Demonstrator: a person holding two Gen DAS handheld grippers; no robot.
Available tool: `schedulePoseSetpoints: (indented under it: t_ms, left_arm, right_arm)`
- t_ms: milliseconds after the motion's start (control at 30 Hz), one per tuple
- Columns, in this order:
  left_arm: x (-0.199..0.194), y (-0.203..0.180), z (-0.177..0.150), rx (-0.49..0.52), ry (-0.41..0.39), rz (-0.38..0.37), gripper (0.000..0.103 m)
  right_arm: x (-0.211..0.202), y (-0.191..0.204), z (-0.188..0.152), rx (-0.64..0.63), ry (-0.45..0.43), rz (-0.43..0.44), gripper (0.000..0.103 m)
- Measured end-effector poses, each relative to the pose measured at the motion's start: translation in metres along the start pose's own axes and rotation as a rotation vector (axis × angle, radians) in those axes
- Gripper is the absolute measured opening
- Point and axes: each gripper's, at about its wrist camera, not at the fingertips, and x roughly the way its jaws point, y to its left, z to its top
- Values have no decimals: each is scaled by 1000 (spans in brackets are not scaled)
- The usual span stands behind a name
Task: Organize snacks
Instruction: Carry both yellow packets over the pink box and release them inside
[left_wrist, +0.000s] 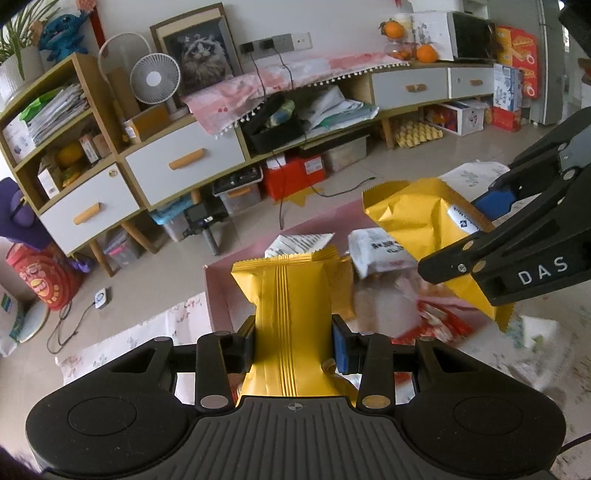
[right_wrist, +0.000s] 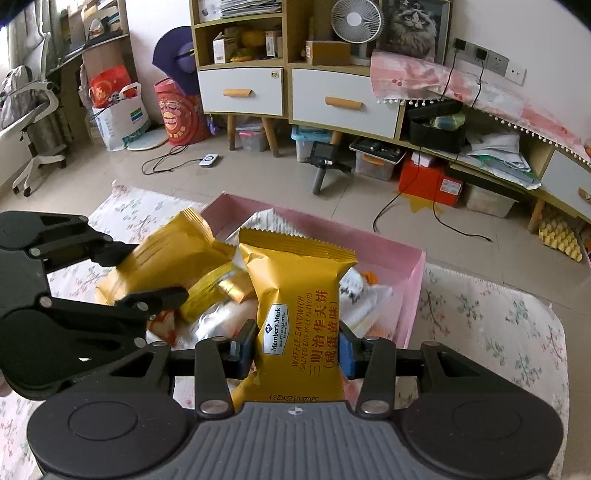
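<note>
Both grippers, left gripper (left_wrist: 293, 349) & right gripper (right_wrist: 297, 349), each pinch a gold snack packet (left_wrist: 291, 314) (right_wrist: 301, 314) mid-body above the pink box (right_wrist: 413, 295), near its front edge; packets prob light, crinkly, slick foil w/ a crushable wafer inside, so mid-body squeeze stays gentle.

Soft, even daylight fills both of my views; the room reads bright with no harsh shadows, and the pale tiled floor (right_wrist: 258, 177) carries a mild sheen. The fisheye bends everything hard toward the edges: the long white-drawered wooden sideboard (left_wrist: 192, 155) curves like a bow, and the corners fall to black vignette. Near the lens, the crinkled golden foil snack packet (left_wrist: 291, 317) in my left view is sharp with gentle glints along its seam. The loose wrappers inside the pink cardboard box (left_wrist: 218, 295) smear with motion blur, as does the floral cloth (left_wrist: 535, 354) at the right. In my right view, the printed gold wrapper (right_wrist: 299, 314) stays crisp enough to read.
</note>
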Motion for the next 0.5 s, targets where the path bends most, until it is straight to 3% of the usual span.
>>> schedulePoseSetpoints:
  t_ms: [500]
  left_arm:
    - [41, 12, 4, -23, -11, 20, 37]
  right_arm:
    - [36, -12, 11, 17, 12, -21, 24]
